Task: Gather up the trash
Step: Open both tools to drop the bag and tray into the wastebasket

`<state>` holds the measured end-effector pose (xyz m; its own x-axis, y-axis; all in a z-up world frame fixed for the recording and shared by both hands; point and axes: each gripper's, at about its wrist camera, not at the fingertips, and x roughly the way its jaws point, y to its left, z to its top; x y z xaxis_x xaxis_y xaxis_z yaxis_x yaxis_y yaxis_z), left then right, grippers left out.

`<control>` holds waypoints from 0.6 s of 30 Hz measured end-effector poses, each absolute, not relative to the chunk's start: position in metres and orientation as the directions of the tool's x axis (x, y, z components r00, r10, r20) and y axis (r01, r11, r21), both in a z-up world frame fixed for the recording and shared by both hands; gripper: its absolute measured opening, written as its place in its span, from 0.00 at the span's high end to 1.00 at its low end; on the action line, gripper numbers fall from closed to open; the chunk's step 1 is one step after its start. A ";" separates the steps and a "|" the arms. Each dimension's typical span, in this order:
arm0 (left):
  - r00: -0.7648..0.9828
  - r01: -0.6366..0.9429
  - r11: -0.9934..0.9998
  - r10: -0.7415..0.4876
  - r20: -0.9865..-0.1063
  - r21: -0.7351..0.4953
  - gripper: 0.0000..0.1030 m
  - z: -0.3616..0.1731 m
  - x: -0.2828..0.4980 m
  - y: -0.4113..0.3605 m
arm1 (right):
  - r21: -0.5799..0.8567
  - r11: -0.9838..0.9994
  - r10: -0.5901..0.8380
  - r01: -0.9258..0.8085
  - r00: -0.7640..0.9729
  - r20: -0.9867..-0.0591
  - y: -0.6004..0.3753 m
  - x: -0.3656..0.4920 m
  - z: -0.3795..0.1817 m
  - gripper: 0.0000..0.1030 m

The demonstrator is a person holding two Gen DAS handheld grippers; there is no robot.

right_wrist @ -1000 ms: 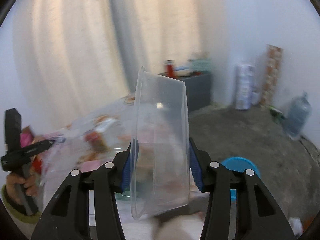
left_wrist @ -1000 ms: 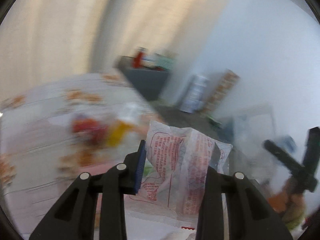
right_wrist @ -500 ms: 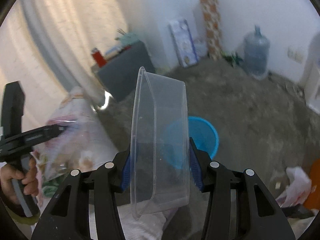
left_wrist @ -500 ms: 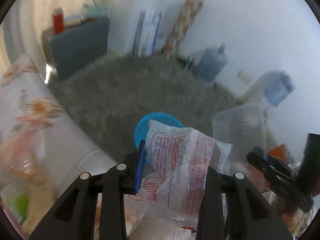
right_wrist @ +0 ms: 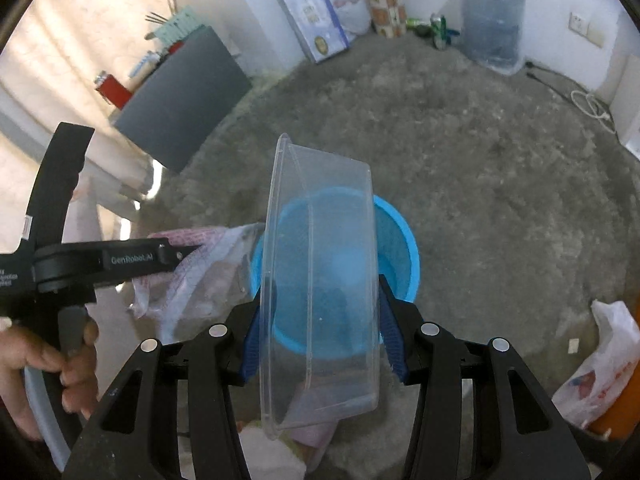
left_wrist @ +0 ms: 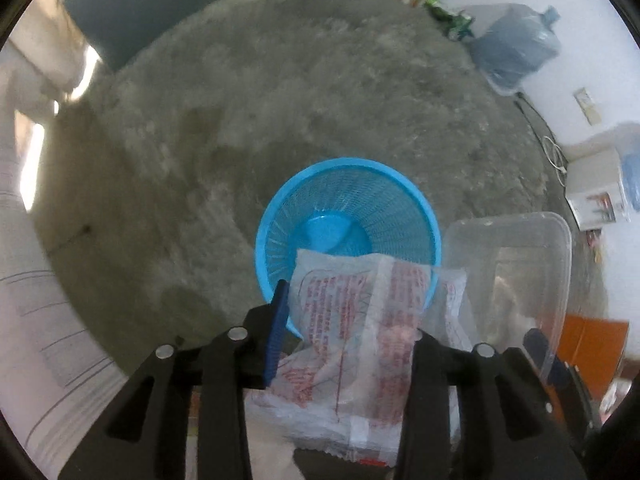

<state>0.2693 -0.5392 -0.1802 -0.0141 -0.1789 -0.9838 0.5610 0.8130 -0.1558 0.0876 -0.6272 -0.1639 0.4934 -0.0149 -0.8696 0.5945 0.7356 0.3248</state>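
My left gripper (left_wrist: 348,320) points straight down over a blue mesh basket (left_wrist: 348,164) on the grey floor. A crumpled clear plastic bag with red print (left_wrist: 360,312) sits between its jaws, which are opening; the pads still touch the bag. In the right wrist view the left gripper (right_wrist: 176,256) and its bag (right_wrist: 208,264) hang at the basket's left rim, held by a person's hand (right_wrist: 76,364). My right gripper (right_wrist: 322,320) is shut on an upright clear plastic container (right_wrist: 320,280), tilted down above the basket (right_wrist: 400,248). The container (left_wrist: 520,264) stands right of the bag.
A cloth-covered table edge (left_wrist: 32,320) lies at the left. A large water jug (right_wrist: 492,20), boxes (right_wrist: 308,8) and a grey cabinet (right_wrist: 180,96) line the walls. A white plastic bag (right_wrist: 600,364) lies on the floor at the right, a cable (right_wrist: 592,104) near the far wall.
Both grippers swung away from the table and down toward the floor, carrying the bag and the container, and now hang over the blue basket, which has grown larger in view.
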 end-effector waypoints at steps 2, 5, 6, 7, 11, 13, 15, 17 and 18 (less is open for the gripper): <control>-0.038 0.547 0.824 -0.149 -0.988 -0.146 0.52 -0.194 0.275 -0.546 | 0.326 0.735 0.001 0.595 0.480 -0.877 -0.632 0.095 -0.172 0.47; -0.010 0.540 0.834 -0.128 -0.992 -0.113 0.41 -0.202 0.280 -0.552 | 0.304 0.739 -0.015 0.601 0.466 -0.885 -0.638 0.103 -0.184 0.32; -0.003 0.541 0.834 -0.129 -0.992 -0.111 0.37 -0.204 0.280 -0.556 | 0.297 0.739 -0.021 0.604 0.462 -0.886 -0.639 0.103 -0.186 0.32; -0.004 0.549 0.828 -0.139 -0.990 -0.118 0.35 -0.204 0.279 -0.558 | 0.295 0.737 -0.025 0.609 0.460 -0.888 -0.639 0.101 -0.189 0.32; -0.005 0.575 0.805 -0.174 -0.985 -0.145 0.31 -0.206 0.277 -0.567 | 0.316 0.715 -0.022 0.624 0.472 -0.881 -0.644 0.090 -0.191 0.31; -0.014 0.567 0.807 -0.191 -0.981 -0.165 0.31 -0.202 0.275 -0.564 | 0.319 0.708 -0.027 0.630 0.475 -0.879 -0.646 0.083 -0.188 0.31; -0.027 0.554 0.812 -0.200 -0.979 -0.182 0.31 -0.200 0.276 -0.561 | 0.332 0.699 -0.030 0.633 0.489 -0.872 -0.649 0.075 -0.182 0.31; -0.045 0.537 0.815 -0.231 -0.972 -0.219 0.31 -0.190 0.275 -0.552 | 0.344 0.694 -0.036 0.633 0.508 -0.861 -0.648 0.064 -0.173 0.31; -0.050 0.530 0.813 -0.252 -0.966 -0.239 0.31 -0.181 0.273 -0.545 | 0.349 0.691 -0.039 0.633 0.515 -0.857 -0.648 0.061 -0.171 0.31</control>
